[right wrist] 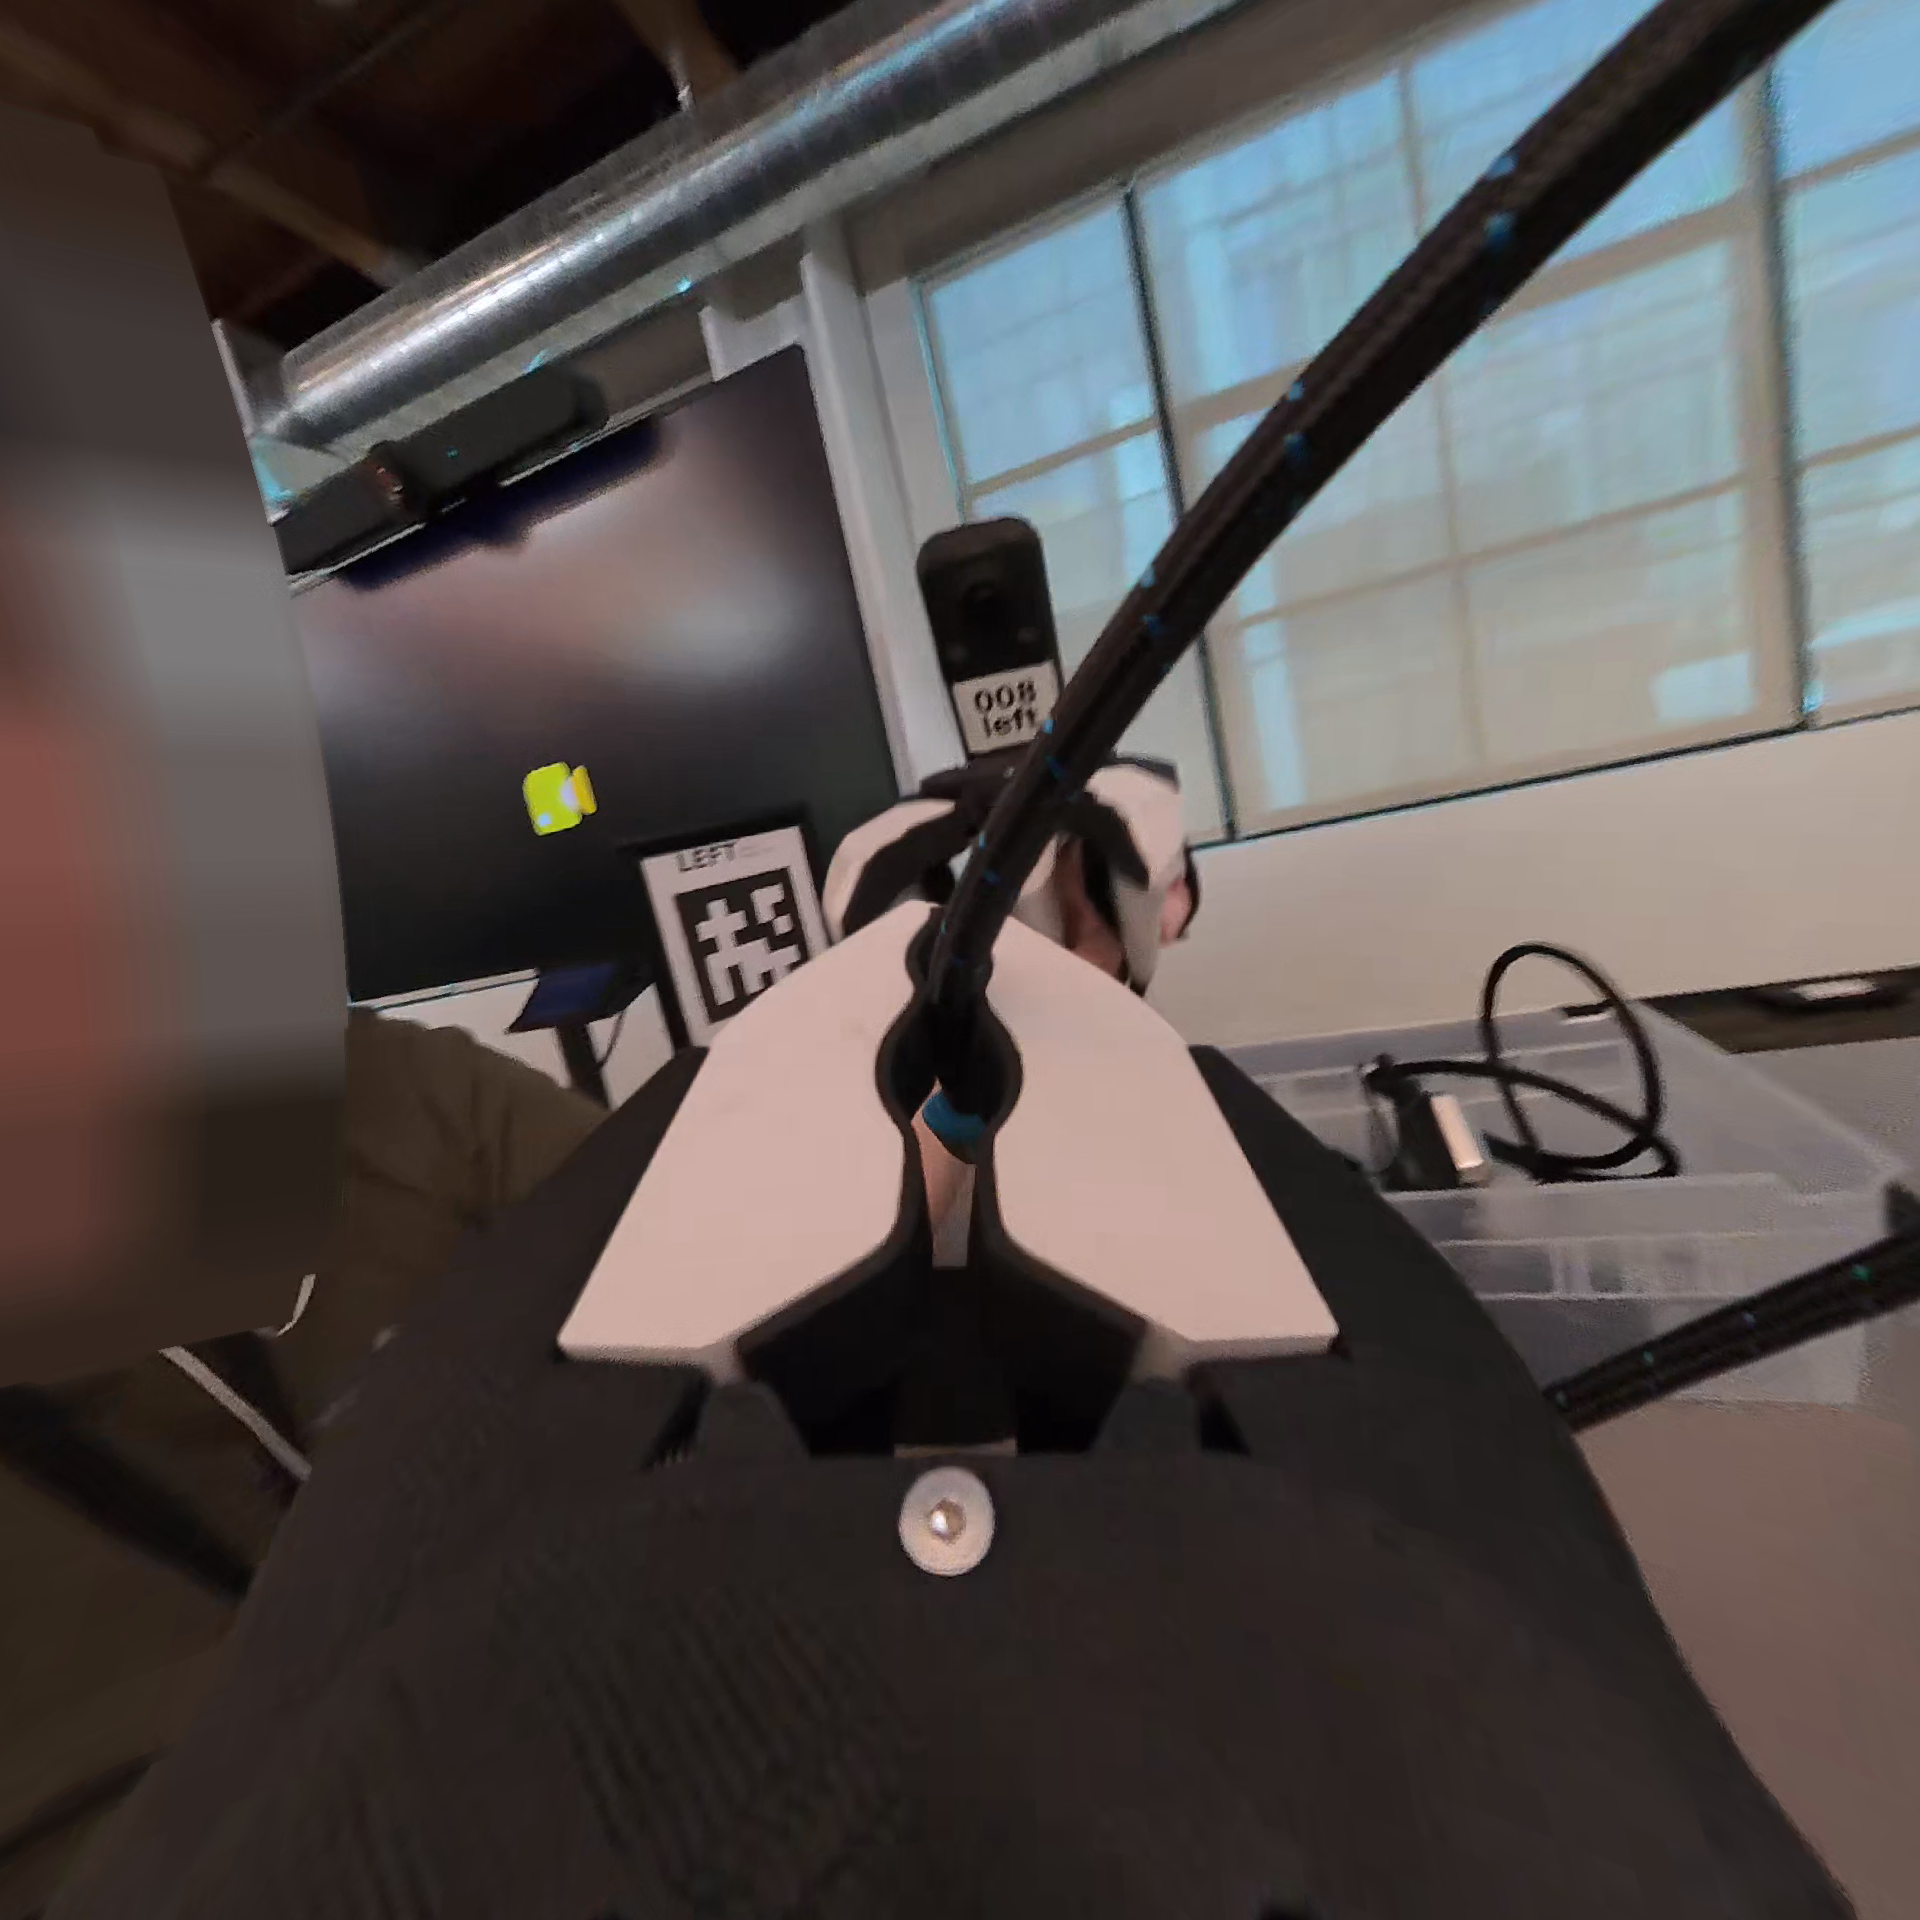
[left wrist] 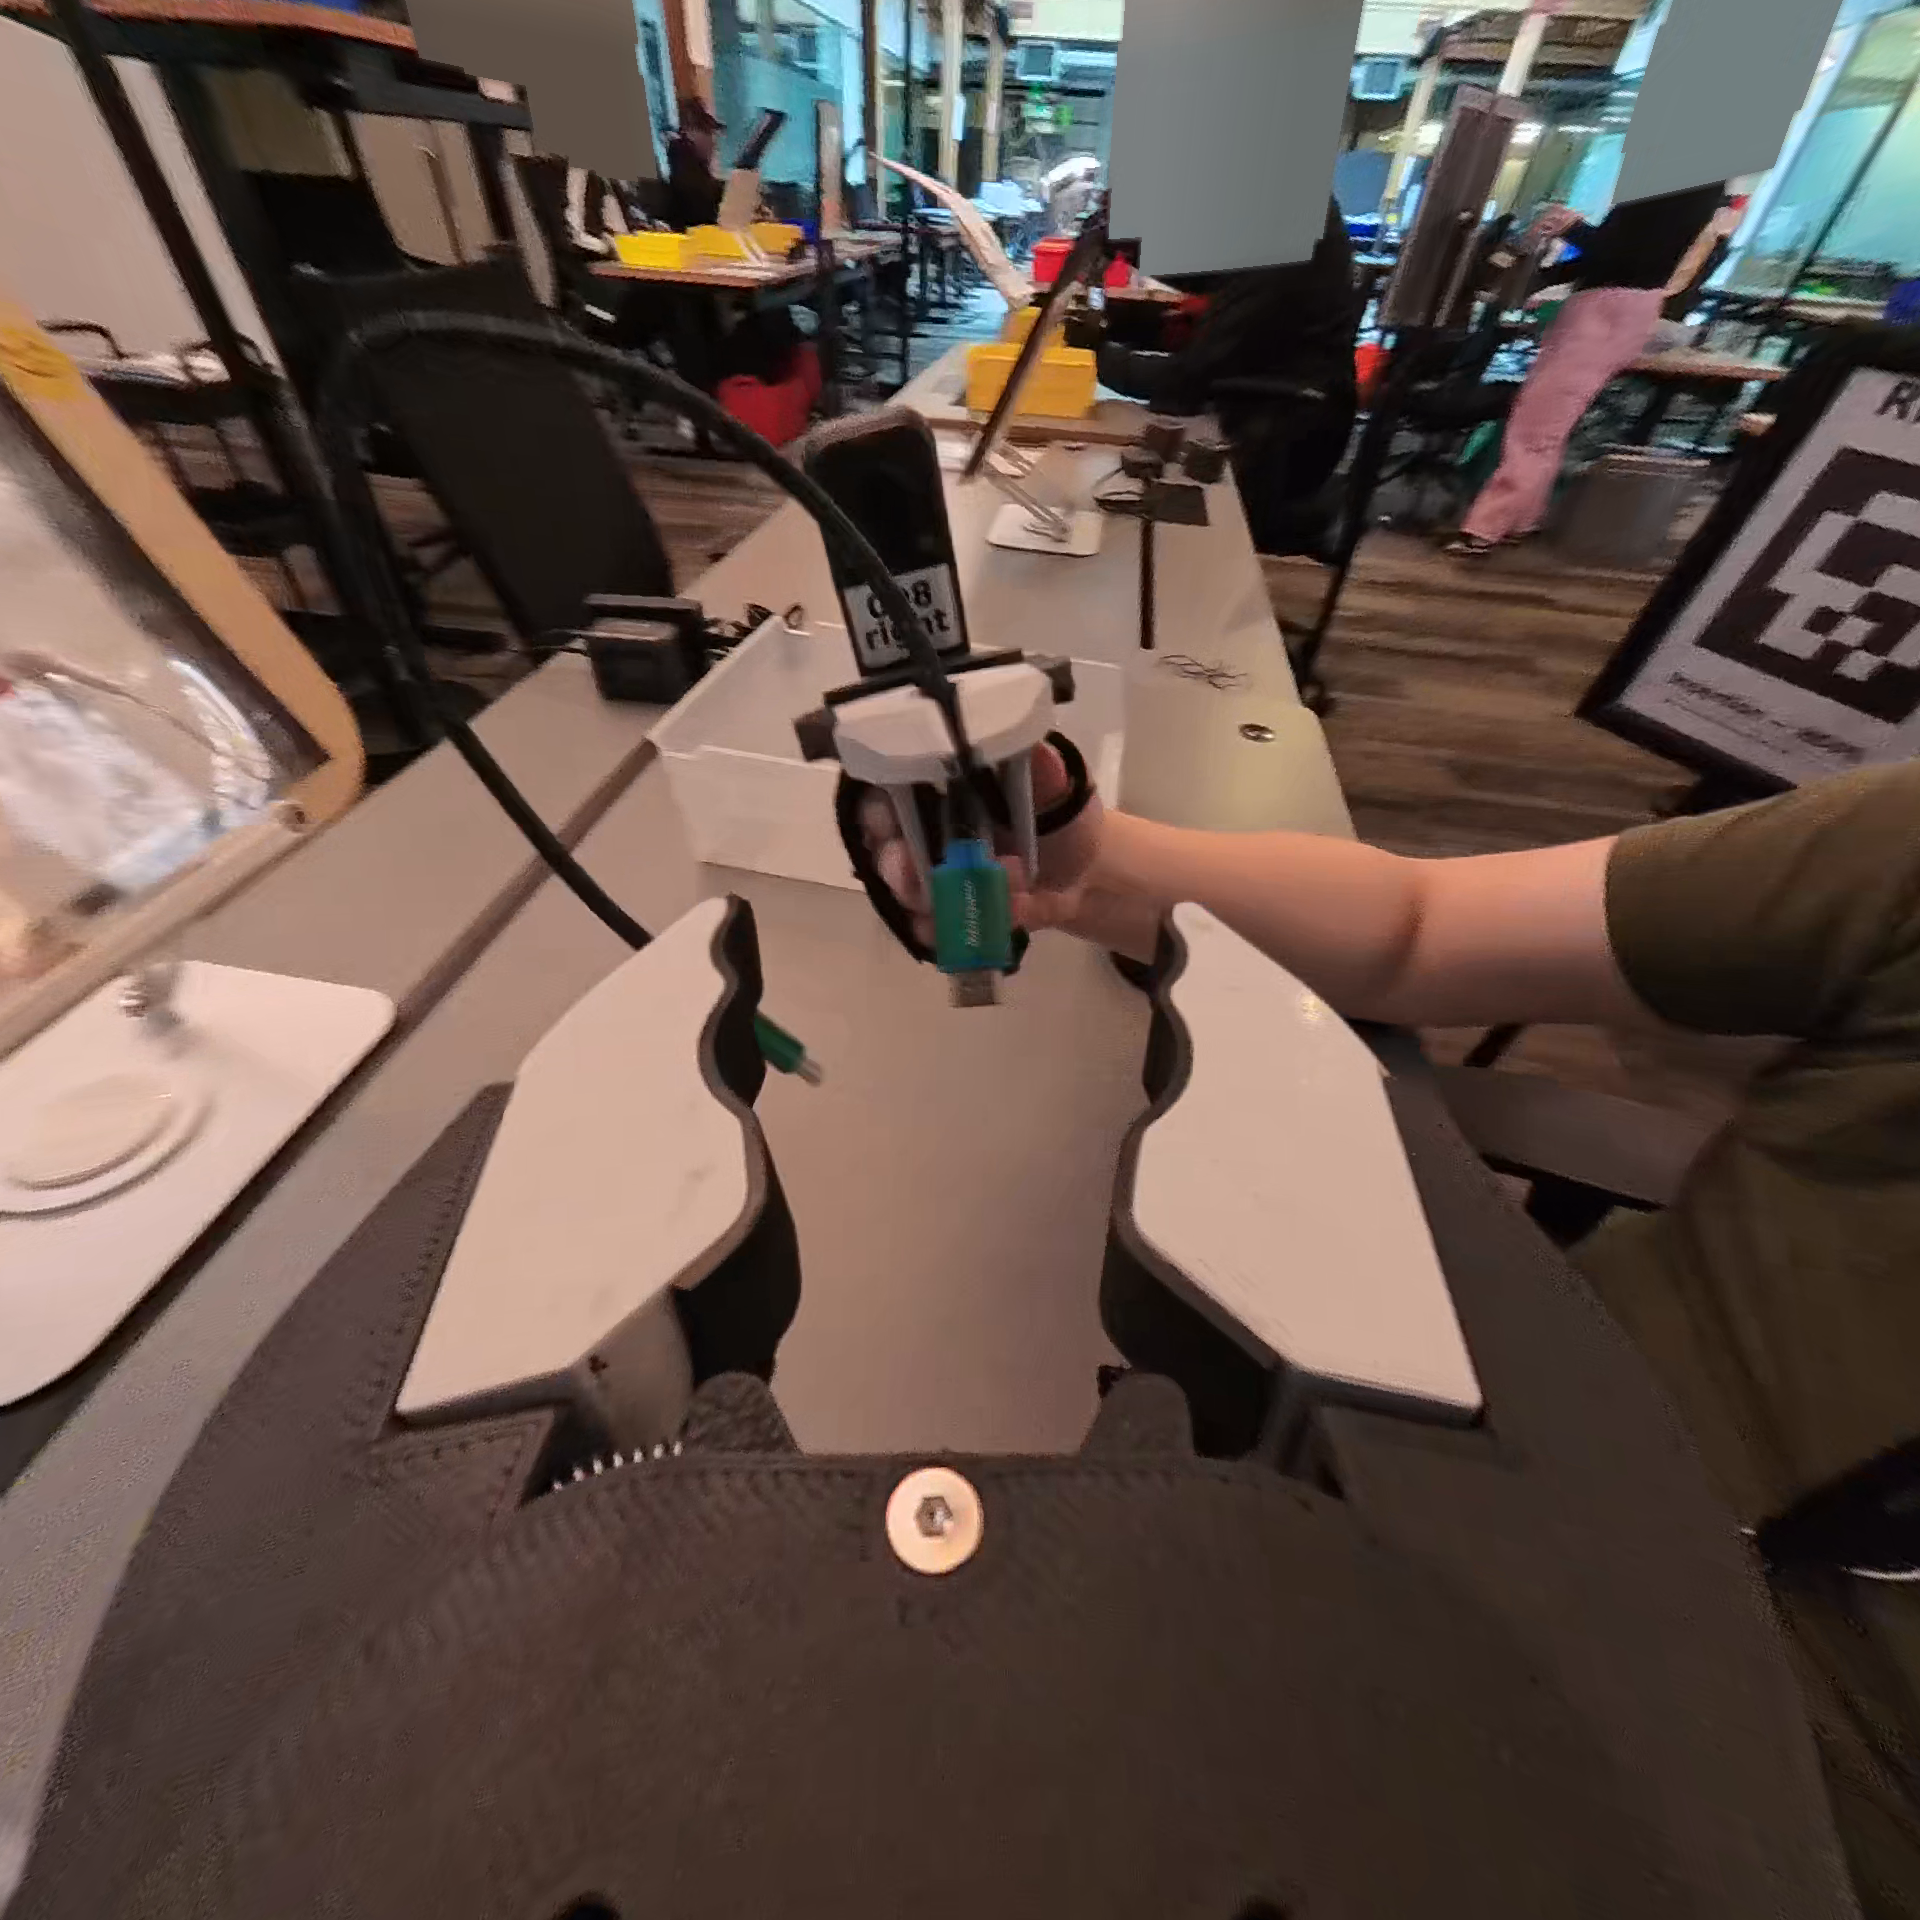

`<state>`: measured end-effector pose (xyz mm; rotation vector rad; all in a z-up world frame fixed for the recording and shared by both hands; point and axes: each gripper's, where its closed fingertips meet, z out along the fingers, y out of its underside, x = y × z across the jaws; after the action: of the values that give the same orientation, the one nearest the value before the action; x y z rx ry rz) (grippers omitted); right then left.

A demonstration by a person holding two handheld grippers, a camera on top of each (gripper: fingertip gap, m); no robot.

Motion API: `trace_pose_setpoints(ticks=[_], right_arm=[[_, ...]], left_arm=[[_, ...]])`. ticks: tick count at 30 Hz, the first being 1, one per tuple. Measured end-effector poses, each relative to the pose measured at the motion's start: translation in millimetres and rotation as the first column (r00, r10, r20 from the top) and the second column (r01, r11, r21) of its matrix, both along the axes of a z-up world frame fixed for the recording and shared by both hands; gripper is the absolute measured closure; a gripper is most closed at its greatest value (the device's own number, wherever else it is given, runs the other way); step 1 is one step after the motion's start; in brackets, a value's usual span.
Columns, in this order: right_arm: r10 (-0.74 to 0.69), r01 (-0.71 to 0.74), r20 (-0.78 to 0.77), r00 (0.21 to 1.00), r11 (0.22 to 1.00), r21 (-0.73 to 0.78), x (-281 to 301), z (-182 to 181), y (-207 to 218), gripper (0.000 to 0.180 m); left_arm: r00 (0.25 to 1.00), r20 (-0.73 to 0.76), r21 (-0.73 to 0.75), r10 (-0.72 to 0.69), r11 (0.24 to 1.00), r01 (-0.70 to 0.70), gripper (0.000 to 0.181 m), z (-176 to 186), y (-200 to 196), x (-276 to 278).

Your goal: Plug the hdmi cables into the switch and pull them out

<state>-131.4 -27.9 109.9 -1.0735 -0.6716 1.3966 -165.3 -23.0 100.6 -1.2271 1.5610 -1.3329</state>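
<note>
My right gripper [right wrist: 940,987] is shut on a black braided HDMI cable [right wrist: 1247,582], just behind its blue collar [right wrist: 954,1124]. In the left wrist view the right gripper [left wrist: 966,862] hangs in the air above the grey table [left wrist: 935,1195]. The cable's teal plug [left wrist: 971,914] sticks out of it with the metal tip pointing down. The cable [left wrist: 582,353] arcs up and left, then drops. My left gripper [left wrist: 951,935] is open and empty, facing the plug from close by. A second green plug [left wrist: 784,1051] peeks out beside its left finger. No switch is clearly in view.
A white bin [left wrist: 727,769] stands behind the right gripper, with a black adapter [left wrist: 639,649] to its left. A mirror on a white base [left wrist: 156,1091] stands at the left. A clear bin [right wrist: 1558,1247] holds a black cable and a small silver piece [right wrist: 1460,1138]. A person's arm [left wrist: 1351,914] reaches in.
</note>
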Motion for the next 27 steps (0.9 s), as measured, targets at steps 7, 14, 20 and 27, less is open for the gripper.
trace_pose_setpoints(ticks=[7, 14, 20, 27], right_arm=[[-0.152, 0.177, -0.152, 0.977, 0.969, 0.173, 13, 30, -11, 0.179], [-0.151, 0.206, -0.197, 0.969, 0.934, 0.293, 13, 44, -31, 0.176], [-0.129, 0.189, -0.206, 0.97, 0.933, 0.307, 14, 44, -34, 0.176], [-0.211, 0.185, 0.021, 0.977, 0.897, 0.402, -2, 17, -29, 0.169]], left_arm=[[0.999, 0.038, 0.167, -0.027, 0.986, 0.02, 0.122, -18, -24, 38], [0.968, 0.252, 0.08, -0.004, 0.997, -0.017, 0.15, 4, -35, 56], [0.956, 0.292, 0.152, 0.009, 0.987, -0.056, 0.158, 5, -35, 56], [0.97, 0.241, 0.382, 0.009, 0.918, -0.103, 0.16, 10, -37, 38]])
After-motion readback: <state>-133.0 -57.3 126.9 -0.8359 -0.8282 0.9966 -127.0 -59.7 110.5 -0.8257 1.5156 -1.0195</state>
